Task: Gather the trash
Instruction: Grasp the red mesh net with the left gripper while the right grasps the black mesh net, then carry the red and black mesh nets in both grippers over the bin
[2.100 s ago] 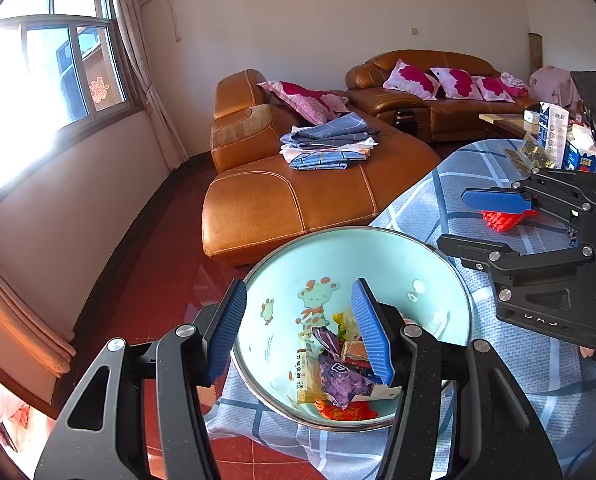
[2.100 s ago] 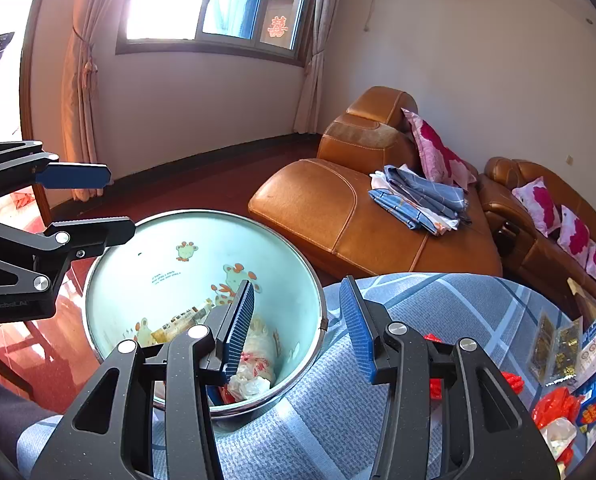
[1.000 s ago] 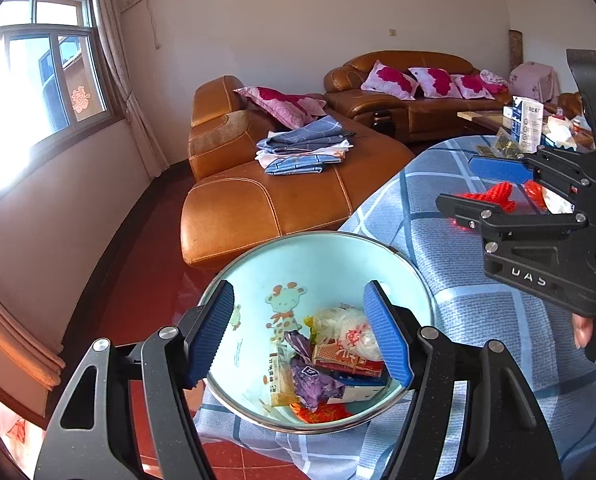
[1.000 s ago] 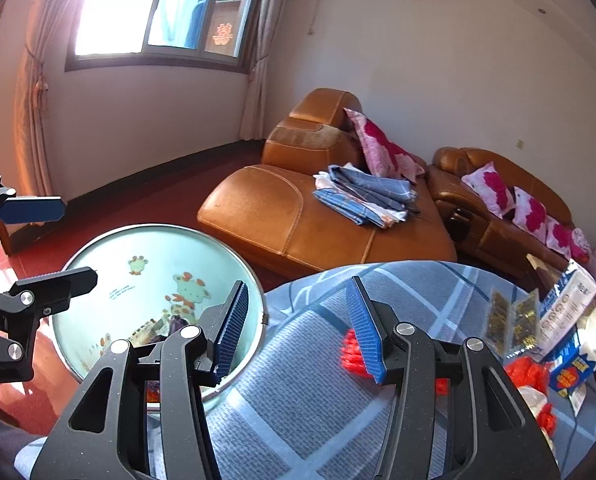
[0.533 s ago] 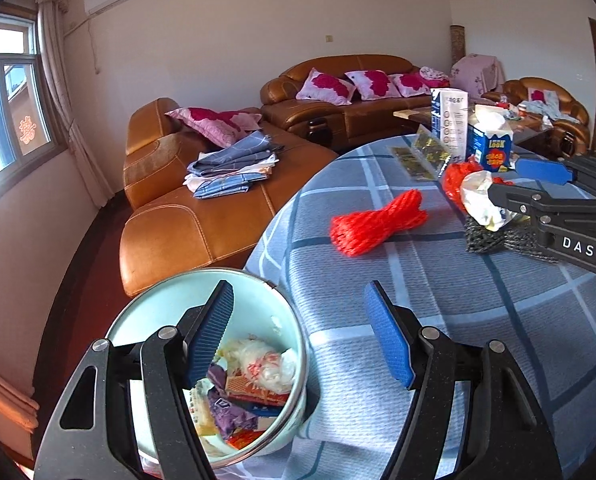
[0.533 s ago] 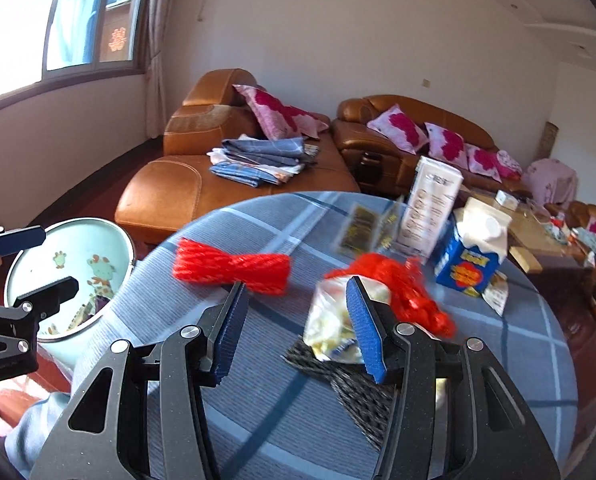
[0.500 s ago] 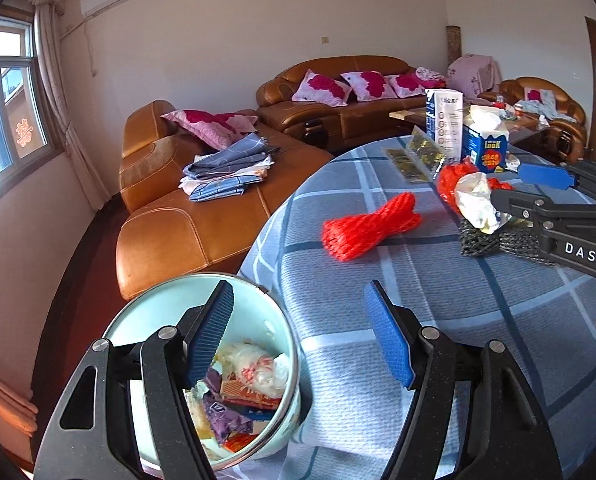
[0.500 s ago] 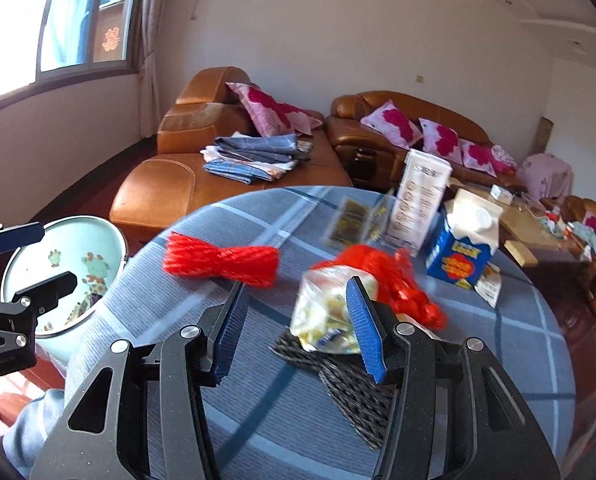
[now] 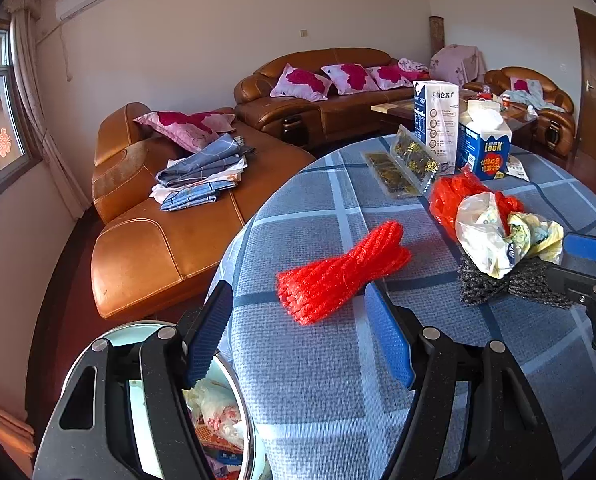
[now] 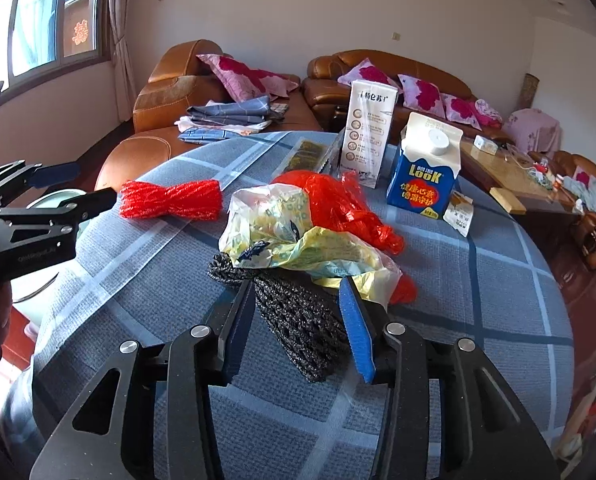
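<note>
A red foam net bundle (image 9: 342, 274) lies on the blue checked table, just ahead of my open, empty left gripper (image 9: 298, 334); it also shows in the right wrist view (image 10: 171, 199). A black foam net (image 10: 302, 320) lies between the fingers of my open right gripper (image 10: 298, 328), partly under a crumpled yellow-white plastic bag (image 10: 293, 236) and a red plastic bag (image 10: 338, 200). The pale blue basin (image 9: 225, 420) holding wrappers sits below the table edge at lower left of the left wrist view.
A blue LOOK carton (image 10: 426, 168), a tall white carton (image 10: 368, 132) and flat snack packets (image 9: 402, 168) stand at the table's far side. An orange leather sofa (image 9: 157, 240) with folded cloths is beyond the table. The left gripper shows in the right wrist view (image 10: 53, 192).
Both grippers have swung from over the basin to the table. The right gripper has closed in on the black net; the left now faces the red net bundle.
</note>
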